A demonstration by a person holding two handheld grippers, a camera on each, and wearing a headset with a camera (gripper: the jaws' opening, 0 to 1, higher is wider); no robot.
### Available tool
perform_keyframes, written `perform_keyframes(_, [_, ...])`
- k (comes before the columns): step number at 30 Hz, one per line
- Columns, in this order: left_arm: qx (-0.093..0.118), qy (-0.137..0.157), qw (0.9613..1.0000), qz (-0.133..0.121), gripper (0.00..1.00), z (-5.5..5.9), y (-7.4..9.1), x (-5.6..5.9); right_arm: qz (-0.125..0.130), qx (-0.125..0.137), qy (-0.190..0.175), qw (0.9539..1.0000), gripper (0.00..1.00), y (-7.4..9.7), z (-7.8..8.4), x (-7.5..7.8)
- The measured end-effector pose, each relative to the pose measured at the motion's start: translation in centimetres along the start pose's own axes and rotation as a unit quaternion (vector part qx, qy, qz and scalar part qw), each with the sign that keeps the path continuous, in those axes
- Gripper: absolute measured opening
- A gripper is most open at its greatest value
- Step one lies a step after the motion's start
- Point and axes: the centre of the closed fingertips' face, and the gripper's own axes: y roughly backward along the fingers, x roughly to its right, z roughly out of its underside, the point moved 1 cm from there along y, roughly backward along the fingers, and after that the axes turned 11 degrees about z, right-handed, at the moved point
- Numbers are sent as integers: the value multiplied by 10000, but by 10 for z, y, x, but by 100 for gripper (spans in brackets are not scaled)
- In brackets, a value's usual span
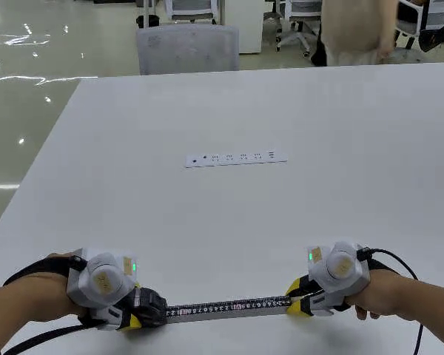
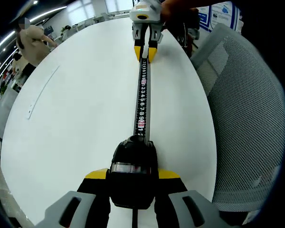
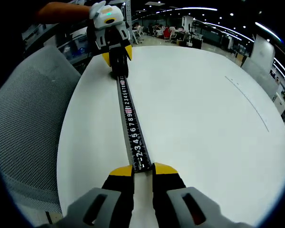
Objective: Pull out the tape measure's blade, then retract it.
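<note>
Fingers of left gripper (image 2: 133, 176): clamped on both flanks of the tape measure's black case (image 2: 133, 164), yellow tips pressed to its sides.
Fingers of right gripper (image 3: 142, 170): pinching the free end of the blade (image 3: 130, 118); the narrow gap between them is taken up by the blade.
Location of tape measure (image 1: 222, 306): near edge of the white table (image 1: 229, 222), with the case on my left and the blade running across to my right. I cannot tell whether the blade touches the surface or rides just above it.
Blade condition: partly drawn out, straight, numerals facing up, no kink visible.
Stage, in my judgement: the pull-out is largely made and the retraction is not yet done.
Handling, case: I judge it compact, rigid and fairly weighty. The smooth shell could twist in the fingers, so I would hold it across the flat flanks, clear of the mouth where the blade exits.
Handling, blade: thin springy steel, likely to buckle if bent, with keen edges. I would hold it at the end hook and feed it back under restraint.
Surroundings: power strip (image 1: 235, 158) well apart at mid-table; chair (image 1: 187, 48) at the far edge.
Risk: if the end is let go outright, the blade may whip into the case.
</note>
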Motion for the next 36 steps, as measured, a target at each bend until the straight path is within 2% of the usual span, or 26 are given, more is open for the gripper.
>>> perform_keyframes(5, [4, 7, 10000, -8, 32, 0, 0, 0, 18, -6, -16, 10000, 12, 1, 1, 1])
perform_keyframes(6, [1, 1, 10000, -5, 32, 0, 0, 0, 63, -80, 0, 9999, 11, 1, 3, 3])
perform_keyframes(7, [14, 24, 10000, -8, 32, 0, 0, 0, 196, 9, -317, 9993, 11, 0, 2, 10])
perform_keyframes(8, [27, 44, 10000, -15, 32, 0, 0, -1, 190, 27, -461, 9988, 2, 1, 3, 12])
perform_keyframes(9, [48, 77, 10000, -17, 32, 0, 1, -1, 210, 120, -527, 9983, 2, 2, 3, 15])
perform_keyframes(10, [40, 28, 10000, -6, 32, 0, 1, -1, 71, 42, -457, 9989, 2, 1, 4, 9])
perform_keyframes(11, [16, -164, 9999, 24, 32, -1, 1, 0, 32, -7, -427, 9991, 2, 0, 4, 3])
perform_keyframes(12, [48, -97, 9999, 17, 32, -1, 0, 2, 255, -432, 104, 9987, 0, 6, 20, 11])
perform_keyframes(13, [46, -112, 9999, 0, 32, -1, 1, 2, 96, -296, -197, 9993, 0, 7, 15, 4])
perform_keyframes(14, [50, -105, 9999, 10, 32, -1, 1, 1, 130, -191, -219, 9995, 0, 8, 13, 7])
perform_keyframes(21, [65, -149, 9999, 60, 32, 0, 1, 0, 136, -193, -308, 9992, 0, 8, 15, 5])
perform_keyframes(24, [113, -278, 9995, 72, 32, 1, 1, 1, 100, -203, -408, 9989, 0, 8, 17, 1])
perform_keyframes(28, [148, -251, 9996, 22, 32, -1, 0, 0, 33, -173, -524, 9985, 8, 11, 16, -4])
perform_keyframes(36, [143, -314, 9994, 33, 32, -1, -1, -1, 97, -224, -646, 9976, 14, 16, 21, -4])
